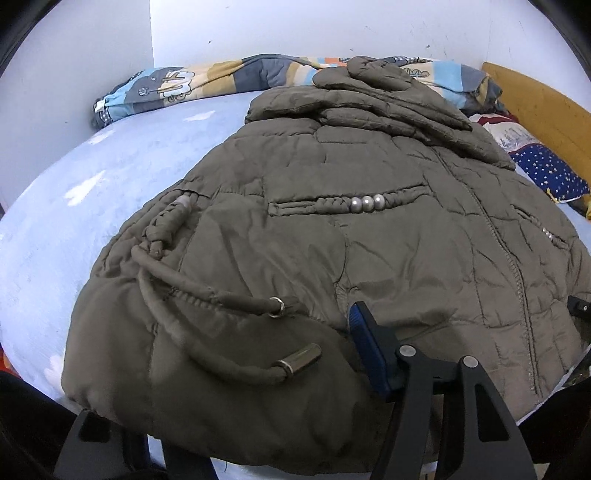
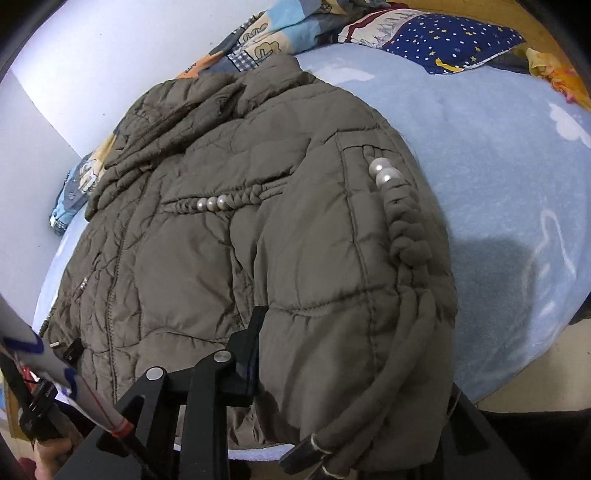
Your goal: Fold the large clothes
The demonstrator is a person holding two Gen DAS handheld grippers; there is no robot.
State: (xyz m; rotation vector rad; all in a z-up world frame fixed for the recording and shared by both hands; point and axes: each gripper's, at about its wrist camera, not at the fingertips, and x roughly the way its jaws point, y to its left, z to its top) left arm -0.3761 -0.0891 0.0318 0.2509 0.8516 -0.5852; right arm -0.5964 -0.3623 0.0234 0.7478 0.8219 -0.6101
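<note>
Jacket [image 1: 332,236], an olive-brown quilted garment, lies spread front-up on the light blue bed sheet [image 1: 92,192], its hem at the near edge of the bed and its hood [image 1: 373,85] bunched toward the far edge, against the striped cartoon-print duvet [image 1: 177,85]. We see the closed zipper [image 1: 506,240] running down the front, and a braided trim carrying three pearl beads [image 1: 365,202] across the chest on one side. In the left wrist view, a sleeve with drawcords lies folded along the jacket's side; one cord ends in a metal tip [image 1: 303,358]. We note that the left gripper [image 1: 258,406] has one blue-padded finger [image 1: 369,350] resting on top of the hem fabric, while the other finger passes beneath the hem near the bed's edge; the jaws straddle the cloth widely, and we cannot tell whether they pinch it. In the right wrist view, the right gripper [image 2: 351,391] likewise sits at the hem: one dark finger [image 2: 247,354] lies on the quilted front, the other below the sleeve end beside the cords, and again we cannot tell whether the fabric is clamped. A star-patterned navy pillow [image 2: 450,40] rests at the far corner of the bed, next to the wooden headboard [image 1: 543,107]. The white wall [image 1: 295,26] stands behind the duvet.
</note>
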